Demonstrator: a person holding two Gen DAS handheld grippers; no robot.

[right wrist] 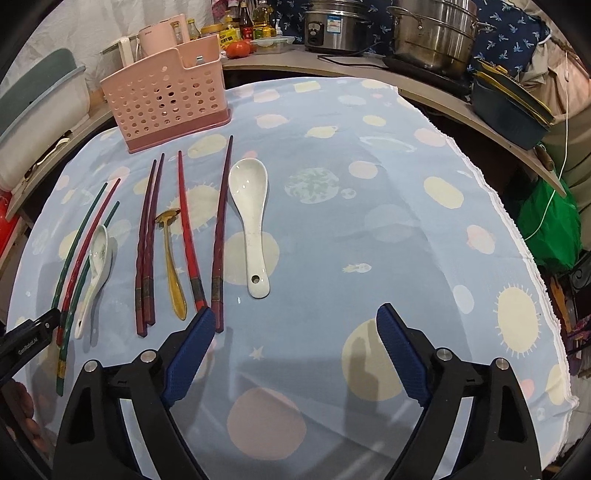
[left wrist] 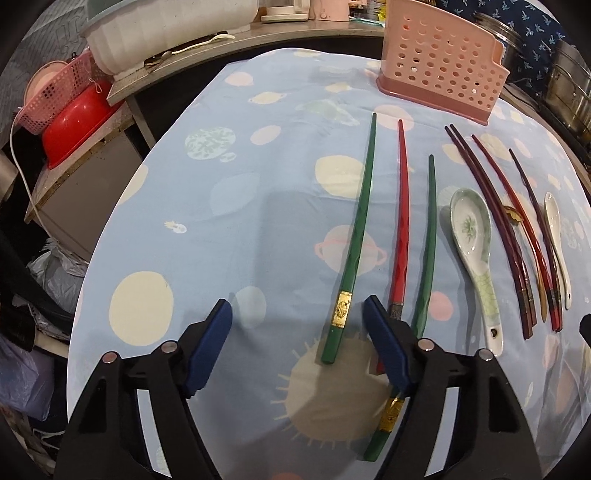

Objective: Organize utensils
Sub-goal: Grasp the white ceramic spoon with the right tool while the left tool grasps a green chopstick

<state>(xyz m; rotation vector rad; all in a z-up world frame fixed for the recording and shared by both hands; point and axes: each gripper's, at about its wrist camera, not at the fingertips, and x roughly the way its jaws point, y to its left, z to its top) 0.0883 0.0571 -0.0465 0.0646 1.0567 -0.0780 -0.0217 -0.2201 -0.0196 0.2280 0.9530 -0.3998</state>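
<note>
A pink perforated utensil holder [left wrist: 441,62] [right wrist: 166,99] stands at the far side of the blue cloth. Before it lie a green chopstick [left wrist: 354,243], a red chopstick [left wrist: 400,221], a second green chopstick [left wrist: 428,243], a patterned ceramic spoon [left wrist: 474,251] [right wrist: 98,266], several dark red chopsticks [left wrist: 502,236] [right wrist: 147,243], a small gold spoon [right wrist: 171,258] and a white spoon [right wrist: 251,221] [left wrist: 556,240]. My left gripper [left wrist: 297,310] is open, low over the near ends of the green and red chopsticks. My right gripper [right wrist: 295,317] is open and empty, just short of the white spoon's handle.
A white tub [left wrist: 166,29] and a red bowl [left wrist: 77,122] in a pink basket sit left of the table. Steel pots [right wrist: 432,33], a rice cooker [right wrist: 336,26] and bottles line the back counter. The cloth's edge [right wrist: 517,236] runs along the right.
</note>
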